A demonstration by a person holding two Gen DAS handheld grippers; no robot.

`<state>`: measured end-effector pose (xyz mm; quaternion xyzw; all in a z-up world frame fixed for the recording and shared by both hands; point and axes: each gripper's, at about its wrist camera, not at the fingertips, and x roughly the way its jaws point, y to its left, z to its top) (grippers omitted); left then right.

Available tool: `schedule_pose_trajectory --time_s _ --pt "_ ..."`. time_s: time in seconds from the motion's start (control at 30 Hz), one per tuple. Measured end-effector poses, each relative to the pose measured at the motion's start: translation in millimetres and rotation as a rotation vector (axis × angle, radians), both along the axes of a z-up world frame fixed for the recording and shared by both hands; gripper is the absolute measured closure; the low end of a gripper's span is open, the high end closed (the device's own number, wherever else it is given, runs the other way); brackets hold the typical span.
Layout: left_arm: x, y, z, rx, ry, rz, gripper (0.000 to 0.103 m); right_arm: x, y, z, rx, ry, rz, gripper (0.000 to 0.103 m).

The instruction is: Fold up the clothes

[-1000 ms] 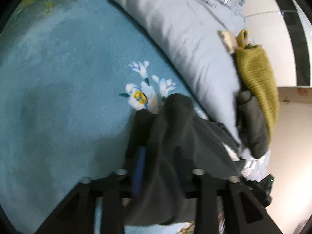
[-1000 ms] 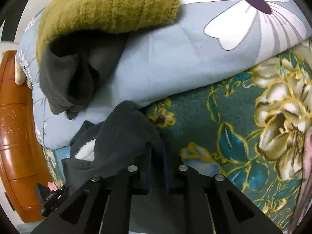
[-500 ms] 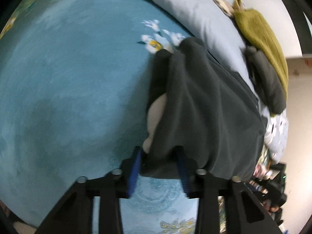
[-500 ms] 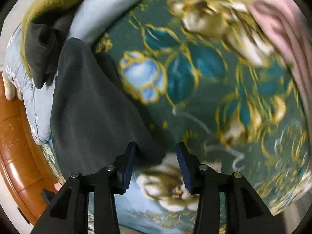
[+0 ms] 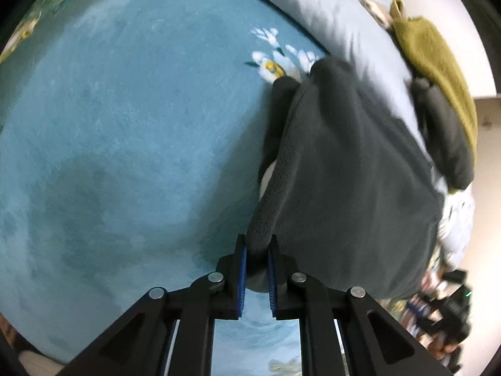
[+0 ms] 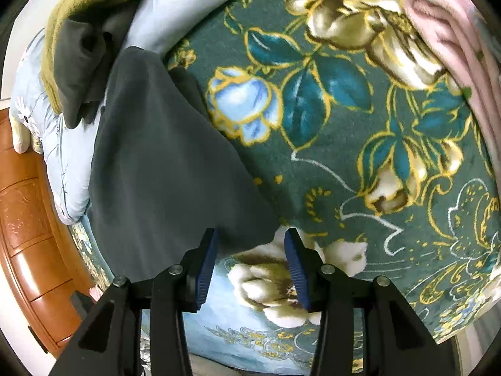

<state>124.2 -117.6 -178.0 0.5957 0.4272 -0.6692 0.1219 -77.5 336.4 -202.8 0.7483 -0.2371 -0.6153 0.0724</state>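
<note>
Over the last second the dark grey fleece garment [image 5: 350, 181] has gone from a bunched heap to a broad sheet spread flat on the bed, stretching away ahead of both sets of fingers. The right gripper [image 6: 250, 266], which was clamped on the cloth a second ago, now stands wide open, its blue ribbed fingers [image 6: 206, 263] bracketing the near corner of the garment [image 6: 156, 172] without gripping it. The left gripper [image 5: 256, 269] has done the opposite: half a second ago it was spread, and now it is nearly closed, pinching a thick rolled edge of fleece between its fingers. This suggests the laying-out step is finishing and a fold can start from the left side. The fleece looks soft, napped and bulky at its hems; the plush floral blanket [image 6: 344, 125] beneath is velvety. Beyond the fingertips lie a pale blue quilt [image 5: 328, 15], an olive knitted sweater [image 5: 438, 62], and a second dark garment [image 5: 447, 131].
</note>
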Motion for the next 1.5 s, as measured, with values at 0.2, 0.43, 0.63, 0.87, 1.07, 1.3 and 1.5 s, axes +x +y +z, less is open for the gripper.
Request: schedule_pose_trajectory --time_s 0.2,0.43,0.63,0.87,1.07,1.3,1.5 --pt "10 -18 4 0.127 0.061 0.118 0.035 13 16 -12 -0.060 0.014 -0.061 0.038" --pt "-19 -22 0 0.121 0.096 -0.119 0.023 2 26 -23 -0.181 0.099 -0.066 0.025" --pt "-47 -12 -22 0.120 0.092 -0.286 0.023 -15 6 -45 -0.226 0.095 0.104 0.025" --pt "-51 -16 -32 0.139 0.104 -0.333 0.023 -37 -23 -50 -0.289 0.137 0.250 0.023" --pt "-46 -21 -34 0.158 0.136 -0.273 0.023 -73 -54 -50 -0.316 0.103 0.282 0.028" --pt "-55 -23 -36 0.129 0.101 -0.266 0.025 -82 -31 -19 -0.312 0.058 0.265 0.029" --pt "-54 -15 -10 0.057 0.080 -0.290 0.057 -71 -29 -3 -0.246 0.043 0.236 0.062"
